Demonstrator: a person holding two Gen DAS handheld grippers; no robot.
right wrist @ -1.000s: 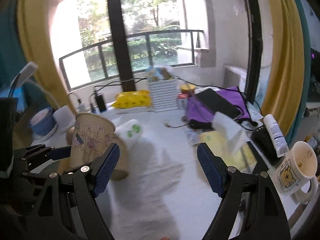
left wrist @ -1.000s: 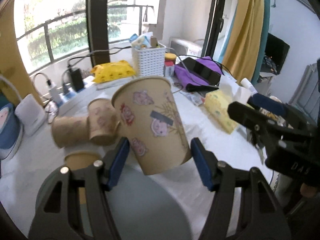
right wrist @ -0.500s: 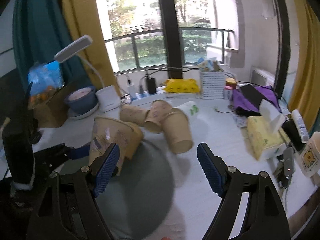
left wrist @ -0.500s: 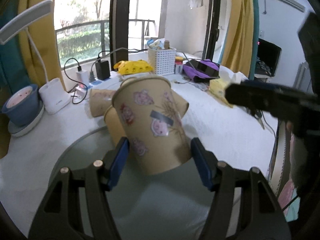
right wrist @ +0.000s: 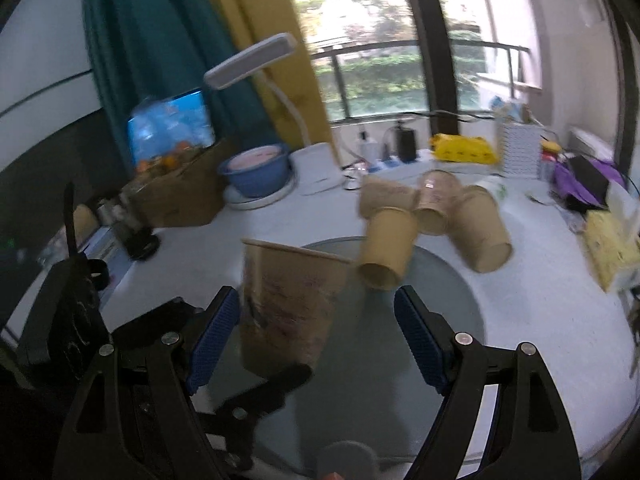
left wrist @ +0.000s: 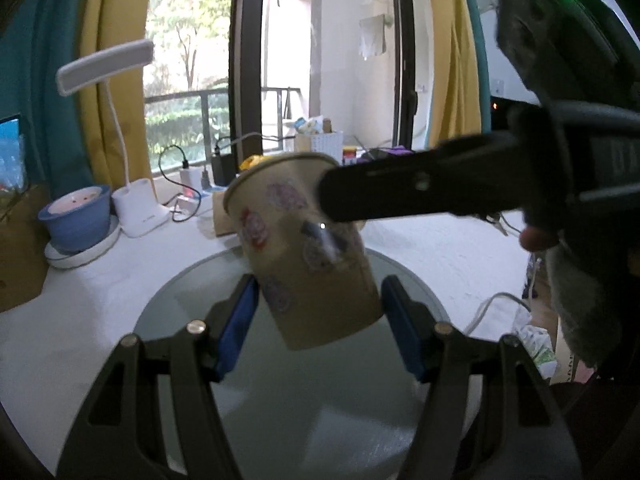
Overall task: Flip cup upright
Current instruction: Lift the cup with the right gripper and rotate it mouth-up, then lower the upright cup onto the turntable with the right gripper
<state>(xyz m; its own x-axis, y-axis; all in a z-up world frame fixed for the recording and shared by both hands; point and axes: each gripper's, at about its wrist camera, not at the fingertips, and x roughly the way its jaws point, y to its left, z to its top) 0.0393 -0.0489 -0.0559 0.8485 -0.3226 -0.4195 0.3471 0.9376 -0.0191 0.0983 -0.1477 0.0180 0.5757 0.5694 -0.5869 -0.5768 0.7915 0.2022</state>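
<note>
My left gripper (left wrist: 320, 320) is shut on a tan paper cup (left wrist: 304, 248) with pink stickers, mouth up and tilted left, held above a round grey mat (left wrist: 304, 408). The same cup (right wrist: 288, 304) shows in the right wrist view, low over the mat (right wrist: 440, 280), with the left gripper's finger under it. My right gripper (right wrist: 316, 336) is open and empty; its arm (left wrist: 440, 188) crosses in front of the cup in the left wrist view. Several other tan cups (right wrist: 432, 220) lie on their sides behind the mat.
A white desk lamp (right wrist: 252, 60), a blue bowl on a plate (right wrist: 256, 172) and a cardboard box (right wrist: 176, 196) stand at the left. A white basket (right wrist: 518, 148), yellow packet (right wrist: 464, 148), purple bag (right wrist: 588, 180) and tissue pack (right wrist: 612, 240) lie at the right.
Both grippers have pulled back and swung left. The held cup now hangs lower over the grey mat. The right gripper's arm has moved across the left wrist view in front of the cup.
</note>
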